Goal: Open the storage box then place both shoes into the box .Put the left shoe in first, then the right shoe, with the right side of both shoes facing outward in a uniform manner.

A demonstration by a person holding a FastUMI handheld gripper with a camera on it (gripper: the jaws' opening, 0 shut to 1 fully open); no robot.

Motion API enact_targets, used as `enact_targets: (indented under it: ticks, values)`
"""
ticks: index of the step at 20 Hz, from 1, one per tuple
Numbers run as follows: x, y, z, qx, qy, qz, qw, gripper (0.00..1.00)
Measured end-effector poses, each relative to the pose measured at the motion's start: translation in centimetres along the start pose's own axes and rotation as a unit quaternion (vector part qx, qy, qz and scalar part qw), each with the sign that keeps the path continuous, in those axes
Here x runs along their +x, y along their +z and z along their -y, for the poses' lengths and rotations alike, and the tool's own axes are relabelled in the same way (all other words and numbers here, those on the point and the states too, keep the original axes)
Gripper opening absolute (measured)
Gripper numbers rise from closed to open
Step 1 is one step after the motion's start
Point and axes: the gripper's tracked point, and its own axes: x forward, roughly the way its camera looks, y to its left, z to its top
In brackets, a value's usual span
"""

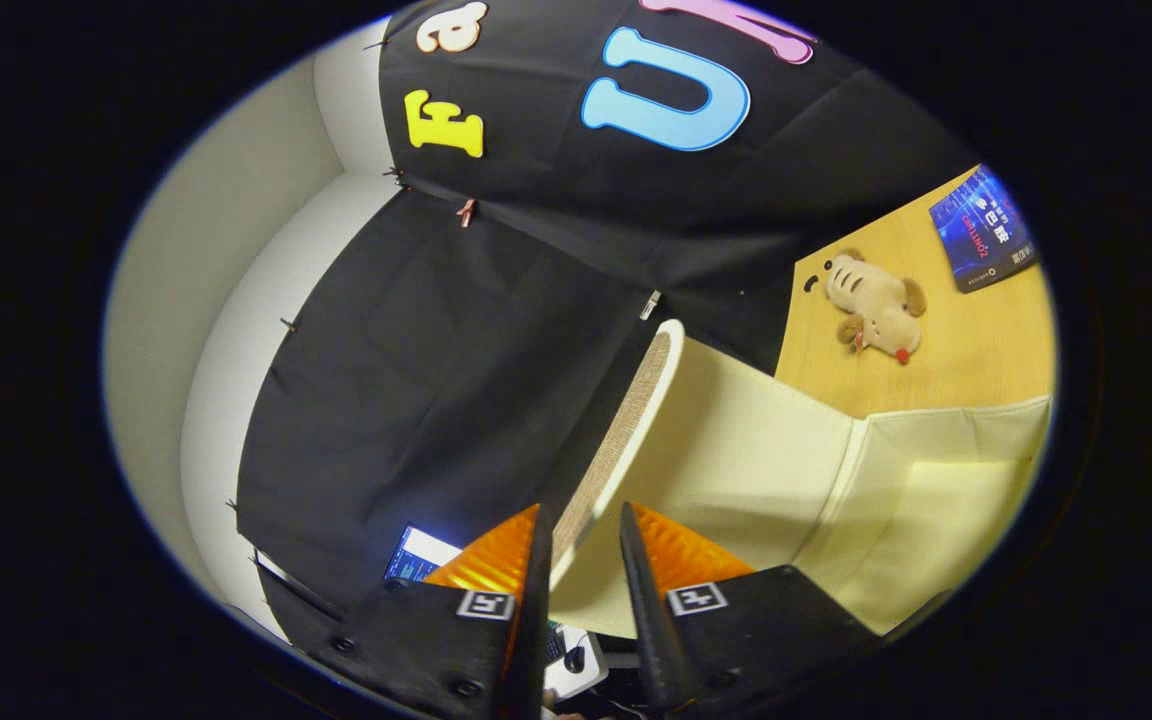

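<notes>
The storage box (pixel 946 500) is cream inside, and its fabric walls stand just beyond my fingers. Its lid (pixel 736 430) is swung up, showing a cream inner face and a woven outer face (pixel 624 432). The lid's rim runs down between my two fingers. My gripper (pixel 584 515) is shut on that rim, one finger on the woven side and one on the cream side. The whole view is tilted, with the table rising on the far side of the box.
Past the box, a wooden table (pixel 986 360) carries a small plush toy (pixel 876 305) and a blue booklet (pixel 981 230). Black cloth (pixel 436 380) hangs behind the lid. A lit screen (pixel 418 555) glows beside my fingers.
</notes>
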Motion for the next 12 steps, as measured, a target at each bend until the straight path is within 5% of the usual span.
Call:
enact_targets:
  ticks: [2,4,6,12]
  values:
    - [-0.3,0.4,0.9,-0.005,-0.020,0.000,1.000,0.61]
    - [-0.8,0.6,1.3,-0.015,-0.031,0.004,0.999,0.65]
    - [-1.8,1.4,0.9,-0.040,-0.028,0.025,0.998,0.87]
    - [-6.6,3.5,4.1,-0.090,-0.084,0.058,0.991,0.90]
